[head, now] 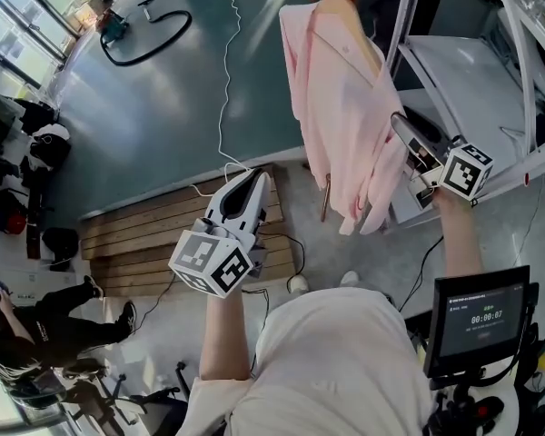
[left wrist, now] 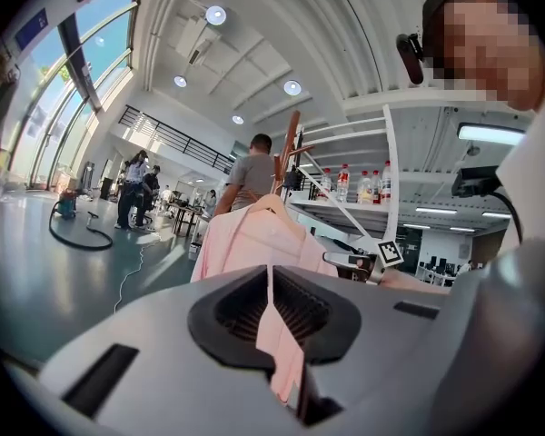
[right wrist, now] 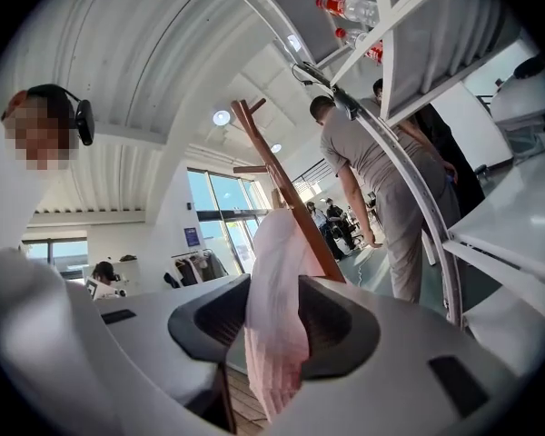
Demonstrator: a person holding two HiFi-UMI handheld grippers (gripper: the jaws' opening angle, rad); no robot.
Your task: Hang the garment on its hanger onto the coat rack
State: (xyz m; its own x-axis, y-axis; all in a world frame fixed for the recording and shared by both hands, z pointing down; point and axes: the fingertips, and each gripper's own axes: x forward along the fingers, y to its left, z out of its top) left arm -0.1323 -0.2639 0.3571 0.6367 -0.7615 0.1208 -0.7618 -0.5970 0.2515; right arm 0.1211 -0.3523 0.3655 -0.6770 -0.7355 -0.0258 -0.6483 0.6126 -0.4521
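Observation:
A pale pink garment (head: pixel 341 98) hangs on a wooden hanger (head: pixel 341 7), up on the brown wooden coat rack (head: pixel 325 198). My right gripper (head: pixel 400 123) is at the garment's right edge. In the right gripper view its jaws stand wide apart, with the pink cloth (right wrist: pixel 277 280) showing in the gap and the pads not pressing on it; the rack's post (right wrist: pixel 282 180) rises behind. My left gripper (head: pixel 256 178) is lower and to the left, well clear of the garment, with its tips together. Through its slit I see the garment (left wrist: pixel 254 239).
A white metal shelf frame (head: pixel 454 62) stands close on the right, behind the garment. A wooden pallet (head: pixel 145 234) and white cables (head: pixel 225 107) lie on the floor to the left. A monitor (head: pixel 481 321) sits at lower right. A person (right wrist: pixel 381 189) stands behind the rack.

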